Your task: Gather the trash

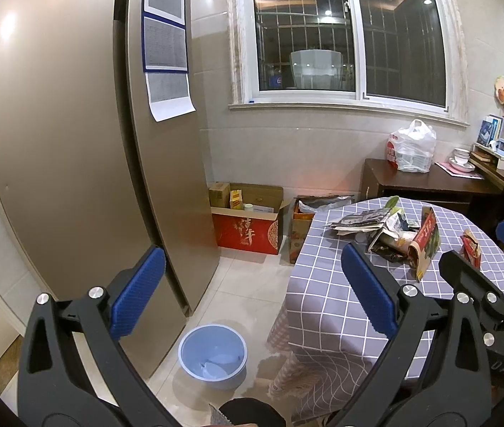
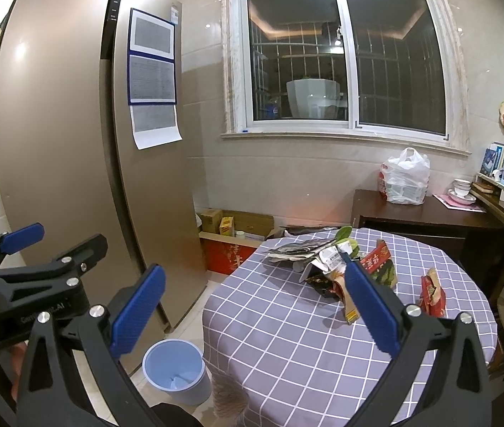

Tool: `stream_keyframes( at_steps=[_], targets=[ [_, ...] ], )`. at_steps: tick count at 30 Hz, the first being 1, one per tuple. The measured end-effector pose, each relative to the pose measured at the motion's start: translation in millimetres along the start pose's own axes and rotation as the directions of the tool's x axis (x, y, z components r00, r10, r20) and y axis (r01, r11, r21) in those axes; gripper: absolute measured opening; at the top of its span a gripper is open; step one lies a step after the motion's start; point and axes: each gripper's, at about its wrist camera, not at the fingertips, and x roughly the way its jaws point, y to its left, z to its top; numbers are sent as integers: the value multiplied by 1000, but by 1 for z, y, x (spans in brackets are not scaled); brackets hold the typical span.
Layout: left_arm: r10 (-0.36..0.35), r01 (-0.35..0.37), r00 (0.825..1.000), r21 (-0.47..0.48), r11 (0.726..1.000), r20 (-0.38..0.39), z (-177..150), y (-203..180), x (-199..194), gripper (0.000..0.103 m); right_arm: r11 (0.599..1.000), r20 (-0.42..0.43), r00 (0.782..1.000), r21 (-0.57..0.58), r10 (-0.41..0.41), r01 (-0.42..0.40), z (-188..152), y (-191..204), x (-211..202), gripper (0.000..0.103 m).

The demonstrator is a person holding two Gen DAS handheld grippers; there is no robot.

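A pile of empty snack wrappers lies on a round table with a grey checked cloth. A red wrapper lies apart to the right. A light blue trash bin stands on the floor left of the table, with some trash inside. My left gripper is open and empty, held over the floor beside the table. My right gripper is open and empty, near the table's front left. Each gripper shows at the edge of the other's view.
A tall gold fridge stands left of the bin. Cardboard boxes sit on the floor below the window. A dark side cabinet carries a white plastic bag and bowls.
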Motion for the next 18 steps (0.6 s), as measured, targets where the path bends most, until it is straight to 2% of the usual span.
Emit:
stream_keyframes(
  at_steps=[18],
  targets=[
    [3,-3,1000,-3,1000,-2,-4,2,2,97,1000,-7,1000,2,12,-12,-5,3,4,99]
  ],
)
